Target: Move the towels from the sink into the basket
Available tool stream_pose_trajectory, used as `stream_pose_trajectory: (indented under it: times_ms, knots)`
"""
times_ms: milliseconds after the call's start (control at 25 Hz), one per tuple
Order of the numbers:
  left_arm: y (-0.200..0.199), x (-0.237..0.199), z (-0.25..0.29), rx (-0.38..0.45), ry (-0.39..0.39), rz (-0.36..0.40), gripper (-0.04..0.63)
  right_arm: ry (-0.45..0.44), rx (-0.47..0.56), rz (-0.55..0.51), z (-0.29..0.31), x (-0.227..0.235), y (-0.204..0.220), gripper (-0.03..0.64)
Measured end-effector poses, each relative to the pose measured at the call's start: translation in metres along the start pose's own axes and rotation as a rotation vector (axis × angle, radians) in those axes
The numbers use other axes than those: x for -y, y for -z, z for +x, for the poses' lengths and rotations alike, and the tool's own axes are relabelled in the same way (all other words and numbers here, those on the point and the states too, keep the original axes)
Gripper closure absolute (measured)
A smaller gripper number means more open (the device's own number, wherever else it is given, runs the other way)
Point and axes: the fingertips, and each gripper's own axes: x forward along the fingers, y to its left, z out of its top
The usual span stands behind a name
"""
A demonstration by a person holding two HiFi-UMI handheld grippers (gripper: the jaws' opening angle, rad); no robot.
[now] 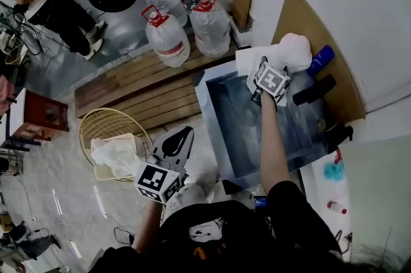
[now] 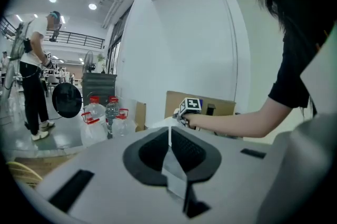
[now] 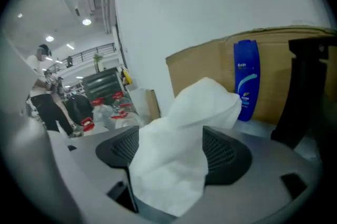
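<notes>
White towel (image 3: 185, 128) between the right jaws

Crumpled white towel (image 1: 290, 52) heaped at the sink (image 1: 204, 105) far corner, second towel (image 1: 114, 156) lying in the yellow wire basket (image 1: 96, 117)

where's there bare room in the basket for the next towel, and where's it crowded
The wire basket is bare along its far side, toward the wooden slats; a white towel fills its near half. The slats between basket and water jugs are free too. Crowded: the sink's far corner, with the bunched towel, blue bottle and black faucet.
</notes>
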Motion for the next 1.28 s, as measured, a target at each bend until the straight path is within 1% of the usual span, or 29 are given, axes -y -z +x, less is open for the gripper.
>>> stream_pose_trajectory:
  times_ms: [80,160,200,240,320,360,400,440,520,600,680,760,880,1000,1120,1280]
  knots:
    - [0.001,-0.006,-0.003,-0.009,-0.026,-0.002,0.575,0.079,-0.055,0.001,0.027,0.013,0.003,0.237]
    - [0.006,-0.014,-0.009,-0.028,-0.057,-0.009,0.575,0.113,-0.103,0.02,0.048,0.018,0.005,0.226]
    - [0.01,-0.019,-0.012,-0.041,-0.075,-0.012,0.575,0.121,-0.121,0.013,0.058,0.018,0.006,0.224]
    - [0.013,-0.023,-0.015,-0.053,-0.092,-0.011,0.575,0.131,-0.139,-0.02,0.067,0.017,0.008,0.224]
    - [0.016,-0.029,-0.021,-0.073,-0.117,-0.001,0.575,0.159,-0.157,-0.157,0.08,0.014,0.011,0.225]
    - [0.017,-0.032,-0.023,-0.076,-0.128,0.001,0.575,0.173,-0.148,-0.218,0.082,0.013,0.013,0.225]
    - [0.018,-0.035,-0.026,-0.077,-0.141,0.0,0.575,0.184,-0.129,-0.252,0.083,0.013,0.014,0.227]
    - [0.019,-0.039,-0.029,-0.076,-0.156,-0.006,0.575,0.19,-0.107,-0.264,0.083,0.013,0.014,0.24]
    - [0.023,-0.045,-0.036,-0.073,-0.185,-0.023,0.575,0.199,-0.082,-0.276,0.08,0.014,0.013,0.327]
    - [0.028,-0.047,-0.042,-0.071,-0.202,-0.038,0.575,0.197,-0.084,-0.288,0.077,0.015,0.012,0.403]
    - [0.032,-0.049,-0.049,-0.067,-0.214,-0.048,0.575,0.156,-0.098,-0.263,0.07,0.013,0.014,0.462]
    - [0.035,-0.051,-0.056,-0.065,-0.224,-0.061,0.575,0.088,-0.101,-0.207,0.06,0.009,0.013,0.49]
    - [0.034,-0.051,-0.065,-0.054,-0.219,-0.066,0.575,0.006,-0.051,-0.169,0.035,0.0,0.002,0.499]
    - [0.033,-0.056,-0.077,-0.039,-0.224,-0.067,0.575,-0.116,0.023,-0.139,0.001,-0.023,-0.01,0.501]
    - [0.034,-0.062,-0.089,-0.015,-0.233,-0.075,0.575,-0.241,0.082,-0.159,-0.047,-0.055,-0.021,0.502]
    - [0.028,-0.07,-0.111,0.027,-0.22,-0.072,0.575,-0.426,0.148,-0.197,-0.125,-0.109,-0.027,0.502]
